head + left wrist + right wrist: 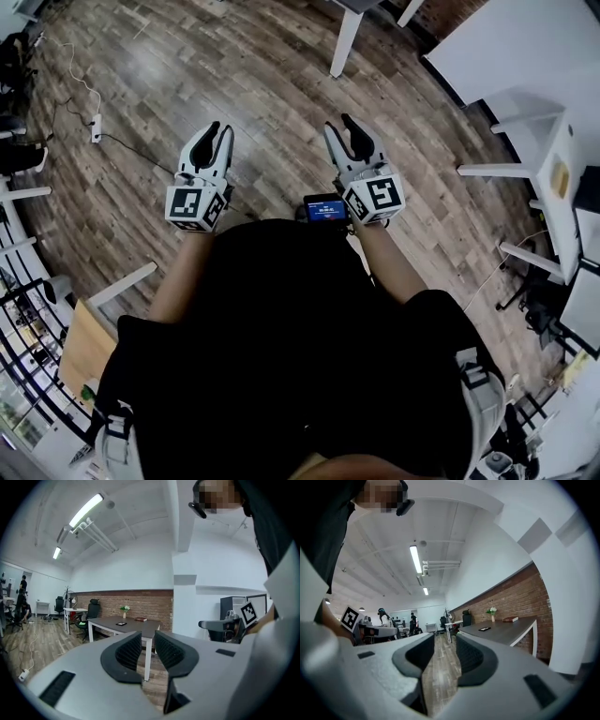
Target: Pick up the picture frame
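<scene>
A small dark picture frame (121,623) lies flat on a grey table (140,629) in front of a brick wall, far ahead in the left gripper view. The right gripper view shows the same picture frame (484,629) on that table (506,632), off to the right. My left gripper (217,131) and right gripper (345,127) hover side by side over the wooden floor, far from the frame. The left gripper (147,637) stands open with nothing between its fingers. The right gripper (445,639) is open too, with only floor showing through the gap.
A vase of flowers (124,609) and a book (140,619) share the grey table. White desks (525,56) and a white table leg (347,37) stand at the back right. A power strip (96,127) with its cable lies on the floor at left. Office chairs (93,609) and people (382,616) are far off.
</scene>
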